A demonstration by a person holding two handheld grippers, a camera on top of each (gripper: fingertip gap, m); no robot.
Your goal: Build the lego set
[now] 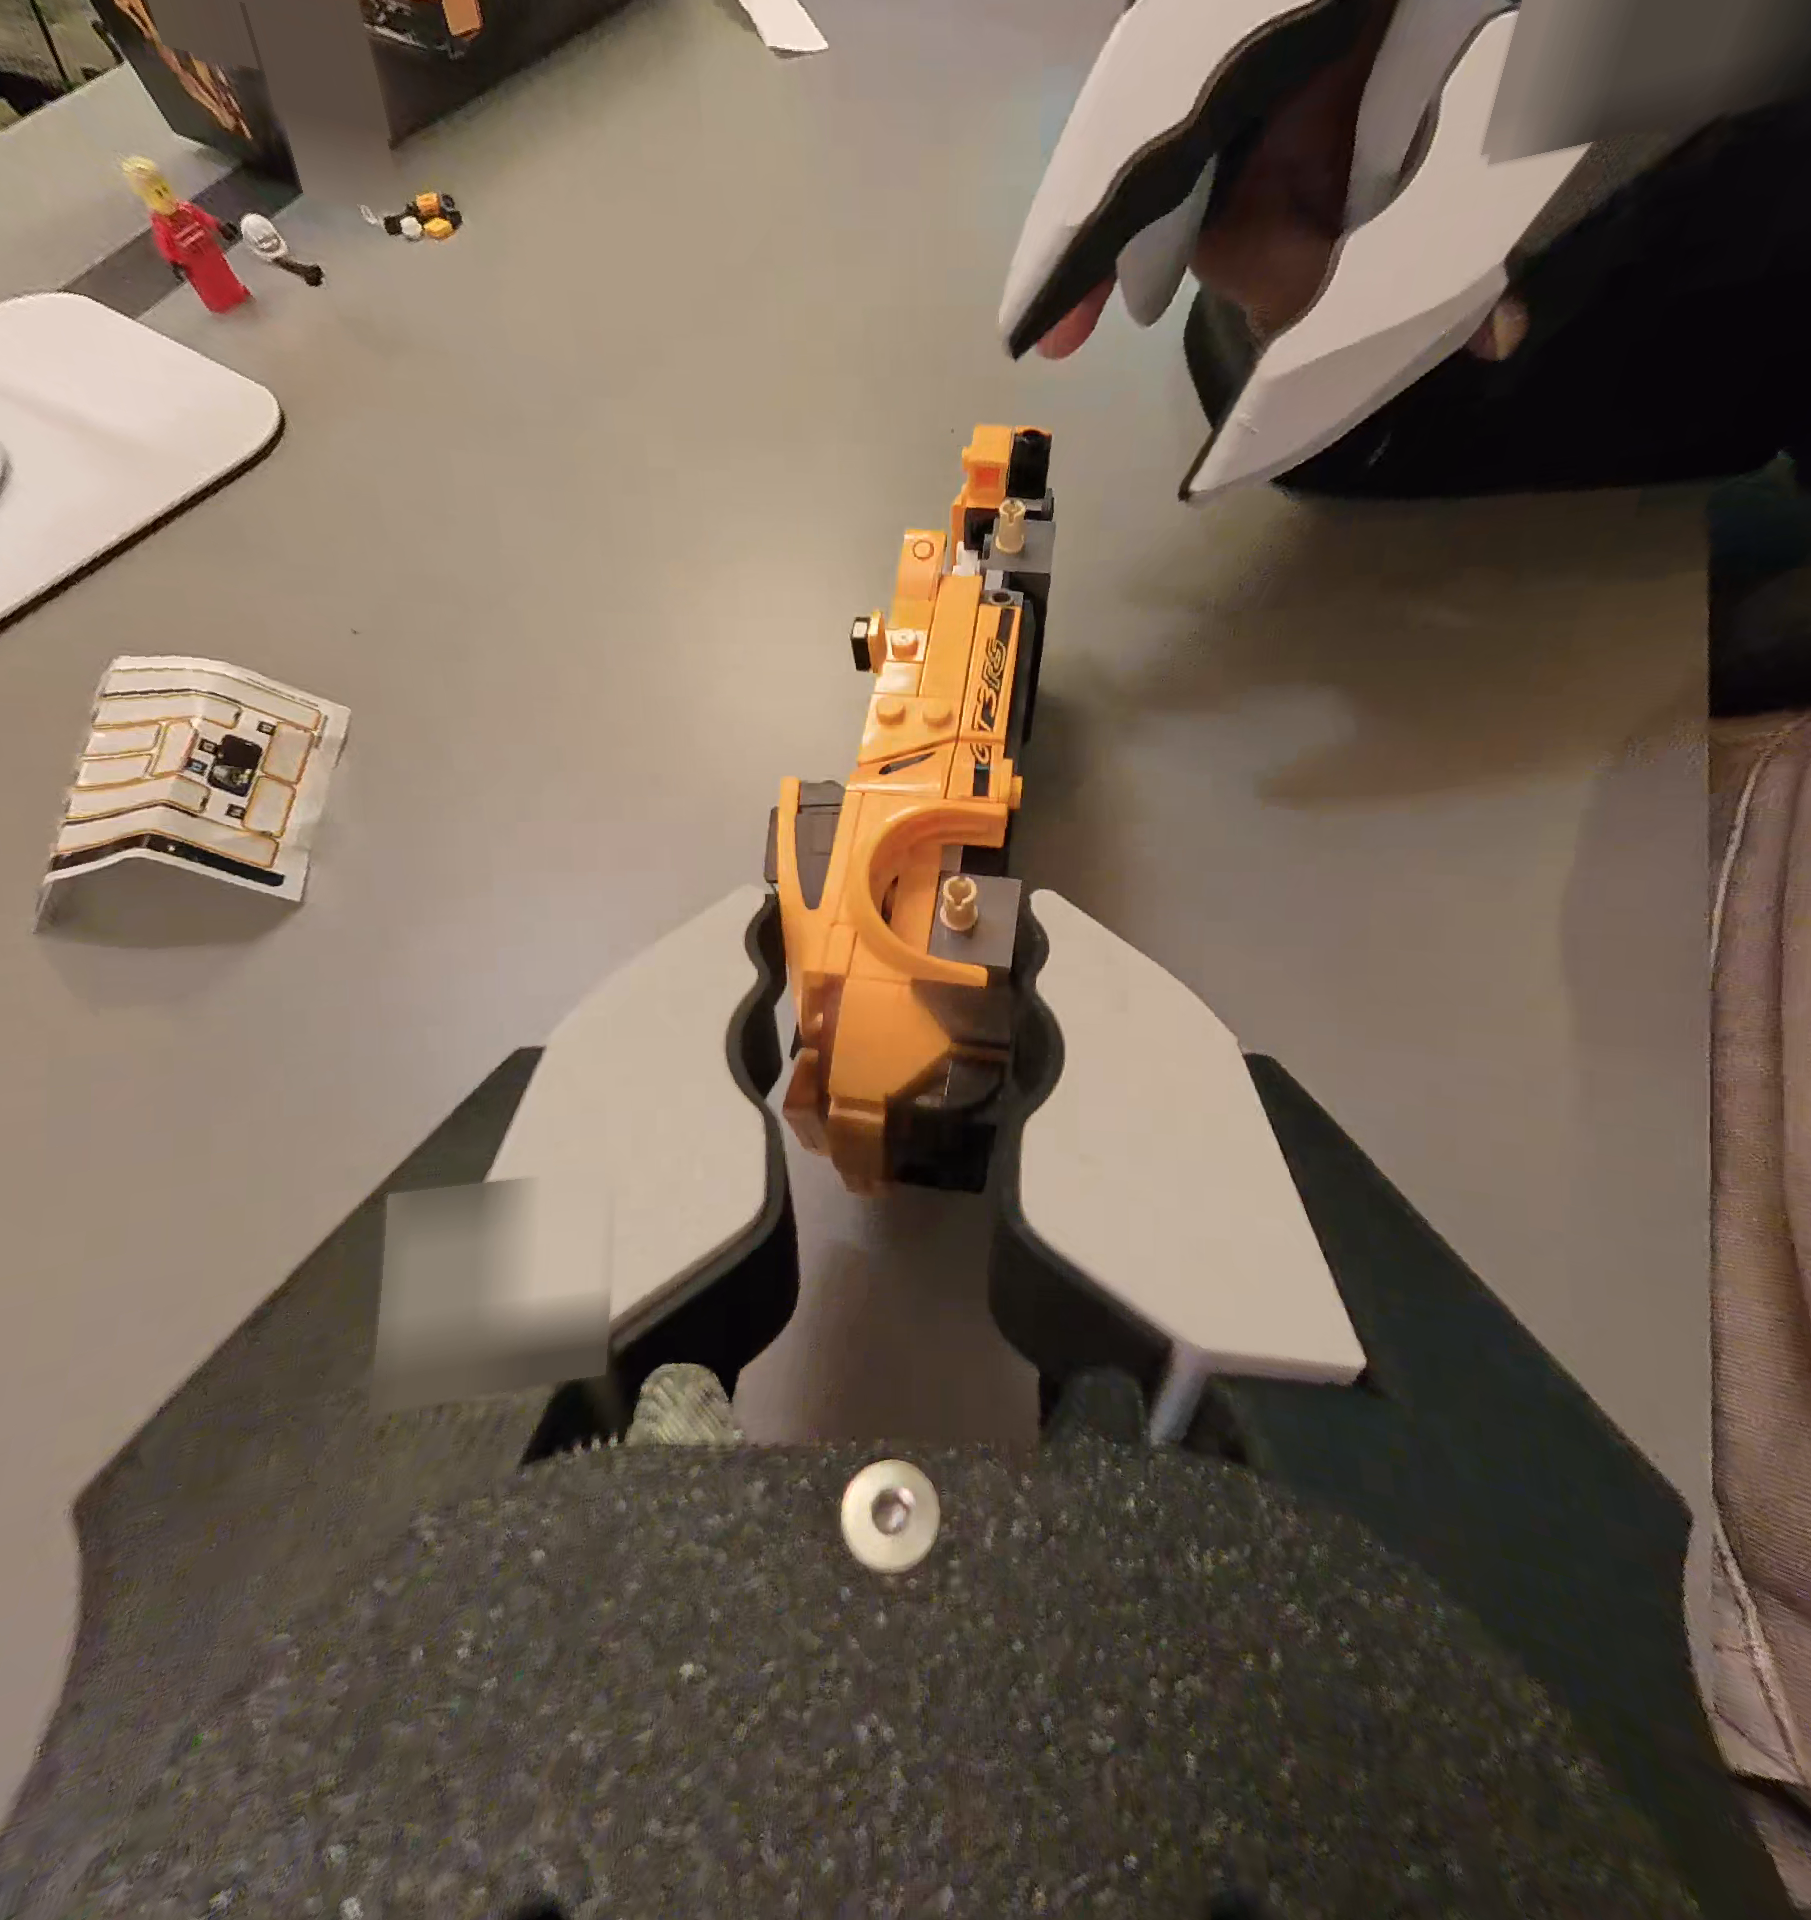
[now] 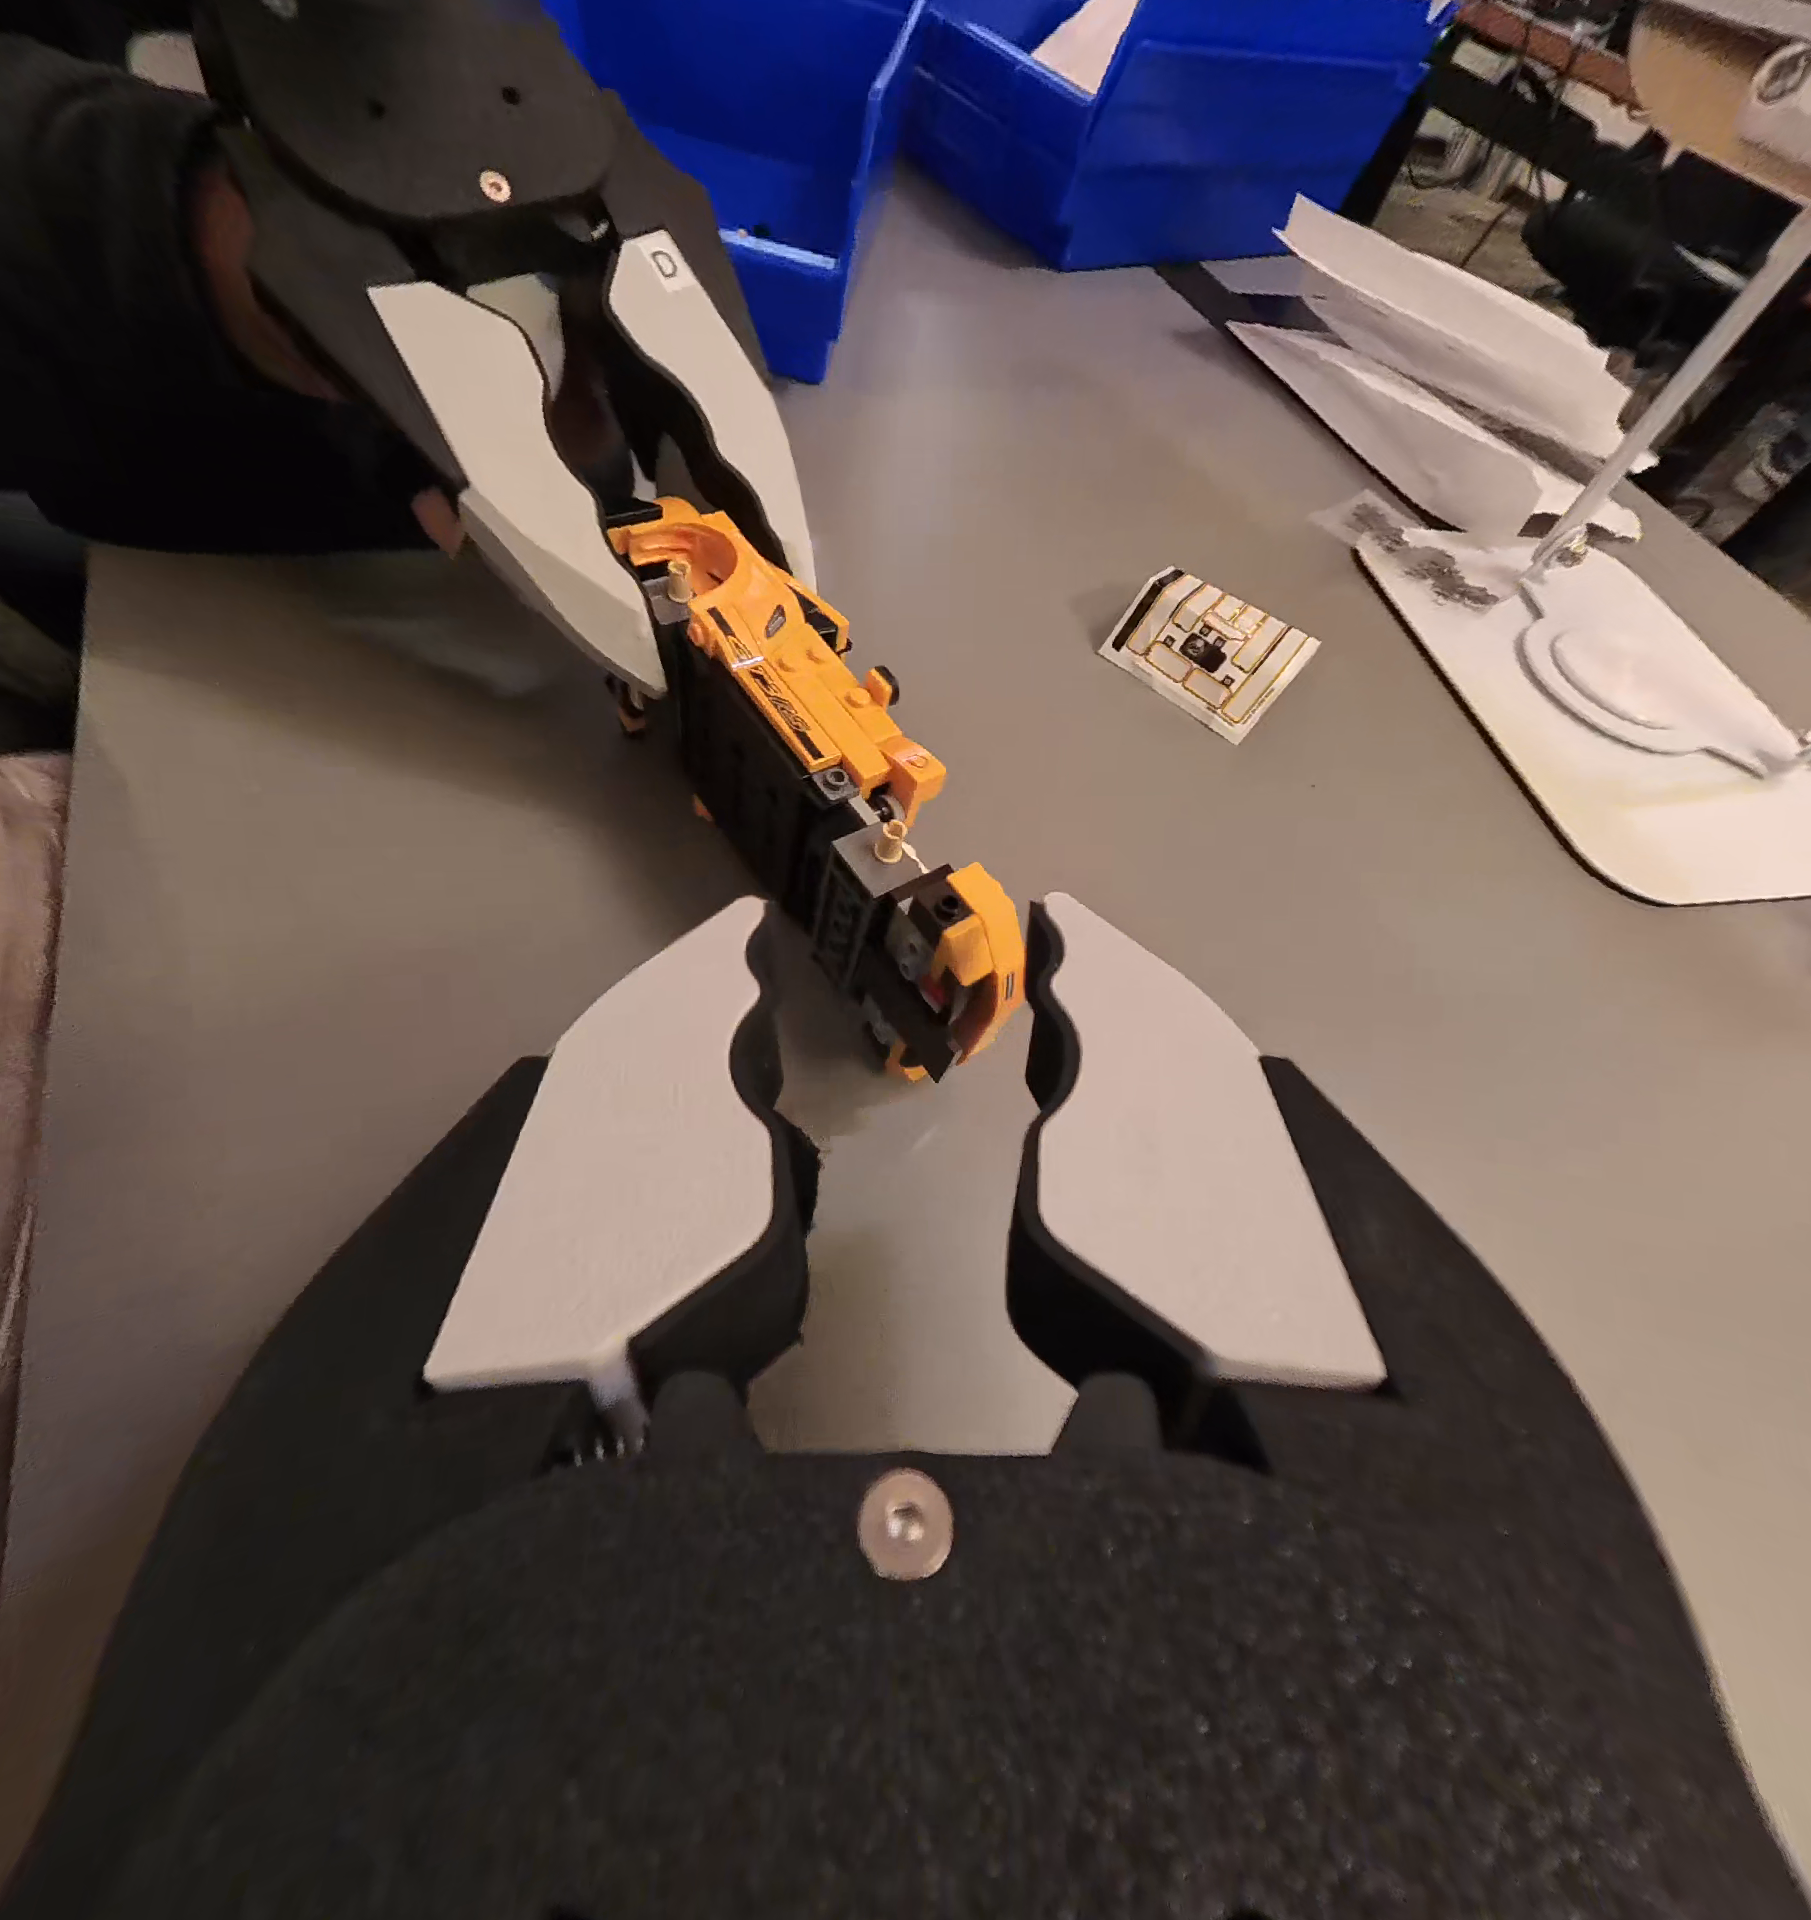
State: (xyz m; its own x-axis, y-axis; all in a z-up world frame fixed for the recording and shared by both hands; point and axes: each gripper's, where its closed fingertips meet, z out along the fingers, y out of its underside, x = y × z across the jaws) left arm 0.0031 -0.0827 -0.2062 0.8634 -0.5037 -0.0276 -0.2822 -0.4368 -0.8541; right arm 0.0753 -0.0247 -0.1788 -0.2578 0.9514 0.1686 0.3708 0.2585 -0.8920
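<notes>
Two claws are mine here, one in each hand, and they face each other over the grey table (image 1: pixel 589 499). My left claw (image 1: pixel 890 935) is clenched on the orange and black lego car (image 1: pixel 942 790): its two fingers press the sides of the car's near end, around the wheel arch. The car is turned on its side, with a tan axle pin sticking up just ahead of my left fingertips and a second pin near the far end. From that grip the car stretches straight away from the left claw toward my right claw (image 1: pixel 1119 416), which shows at the upper right of the left wrist view, above and beyond the car's far end.

In the right wrist view, my right claw (image 2: pixel 896 914) is released, its fingers spread wide. The rear of the lego car (image 2: pixel 807 748) lies between their tips, closer to the right finger; I cannot tell whether it touches. My left claw (image 2: pixel 735 592) grips the opposite end, far ahead of the right one.

A small sticker sheet (image 1: pixel 194 779) lies flat well to the left of my left claw; seen from the right claw, the same sheet (image 2: pixel 1207 649) lies ahead and to the right. Far ahead-left of the left claw stands a red minifigure (image 1: pixel 194 249), with a few loose pieces (image 1: pixel 423 216) near it. Blue bins (image 2: pixel 984 135) sit far beyond the right claw.
</notes>
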